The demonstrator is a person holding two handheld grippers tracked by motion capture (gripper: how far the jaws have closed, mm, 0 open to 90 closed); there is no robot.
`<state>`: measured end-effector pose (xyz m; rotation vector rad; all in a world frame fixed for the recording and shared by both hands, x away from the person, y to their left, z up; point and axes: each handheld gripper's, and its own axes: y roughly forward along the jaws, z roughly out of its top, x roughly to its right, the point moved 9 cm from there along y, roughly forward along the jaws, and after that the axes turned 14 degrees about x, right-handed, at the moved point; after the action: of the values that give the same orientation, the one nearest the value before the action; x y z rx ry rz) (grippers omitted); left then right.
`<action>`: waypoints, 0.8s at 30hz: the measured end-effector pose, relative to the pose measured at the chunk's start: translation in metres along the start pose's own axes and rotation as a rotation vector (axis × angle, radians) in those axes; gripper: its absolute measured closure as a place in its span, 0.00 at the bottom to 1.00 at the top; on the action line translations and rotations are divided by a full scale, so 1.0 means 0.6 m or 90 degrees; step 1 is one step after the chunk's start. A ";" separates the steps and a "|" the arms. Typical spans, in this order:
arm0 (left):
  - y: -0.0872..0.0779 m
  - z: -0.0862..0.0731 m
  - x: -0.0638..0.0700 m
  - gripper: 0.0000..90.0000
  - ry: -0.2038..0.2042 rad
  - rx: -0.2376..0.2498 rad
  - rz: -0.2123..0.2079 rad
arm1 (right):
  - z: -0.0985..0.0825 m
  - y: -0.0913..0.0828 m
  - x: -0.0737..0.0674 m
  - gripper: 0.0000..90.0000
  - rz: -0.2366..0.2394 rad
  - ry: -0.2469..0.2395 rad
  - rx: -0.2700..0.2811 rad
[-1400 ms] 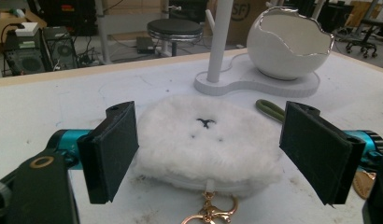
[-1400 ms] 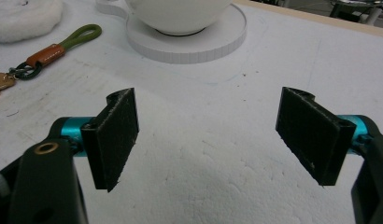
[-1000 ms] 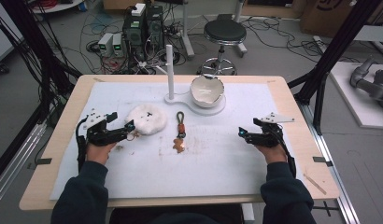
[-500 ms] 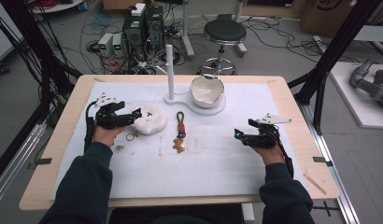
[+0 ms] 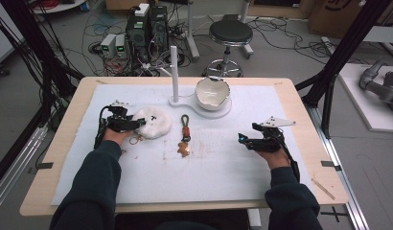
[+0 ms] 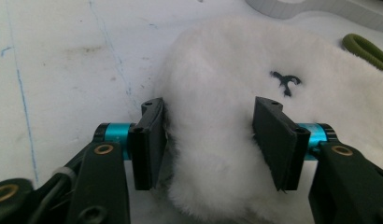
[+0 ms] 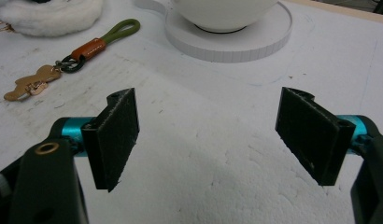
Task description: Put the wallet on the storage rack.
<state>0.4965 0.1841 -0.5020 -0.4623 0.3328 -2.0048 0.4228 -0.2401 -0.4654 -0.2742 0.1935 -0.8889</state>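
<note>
A white furry pompom [image 5: 154,122] with a small black mark lies left of centre on the white mat. My left gripper [image 5: 137,123] reaches it from the left. In the left gripper view its jaws have just been closing, and the two black pads [image 6: 147,140] press into the fur of the pompom [image 6: 217,93] on both sides. A keychain [image 5: 185,135] with a green loop, brown strap and gold charm lies at the middle. My right gripper [image 5: 242,140] rests on the mat at the right, open [image 7: 206,135] with nothing between its pads.
A white bowl [image 5: 212,92] sits on a round white base [image 7: 255,42] at the back centre, with an upright white post [image 5: 174,72] to its left. A small gold ring [image 5: 135,140] lies by the pompom. The keychain [image 7: 73,58] lies far left of the right gripper.
My left gripper has moved right onto the pompom and its jaws have closed from wide open onto the fur. The right gripper has stayed in place.
</note>
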 end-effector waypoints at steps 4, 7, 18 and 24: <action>-0.013 0.004 0.001 0.80 0.010 -0.004 -0.005 | -0.001 0.000 -0.002 0.27 0.001 0.000 -0.004; -0.029 0.017 0.007 0.83 0.009 0.031 -0.011 | -0.001 0.001 -0.003 0.27 0.003 0.001 -0.002; -0.110 0.094 0.099 0.85 0.019 0.211 -0.109 | 0.023 0.013 -0.034 0.23 0.041 0.052 0.040; -0.116 0.100 0.152 0.85 0.002 0.254 -0.148 | 0.036 0.044 -0.092 0.23 0.120 0.099 0.054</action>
<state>0.4315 0.1323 -0.4032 -0.2522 -0.1274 -2.2280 0.4141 -0.1775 -0.4504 -0.1048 0.3196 -0.7286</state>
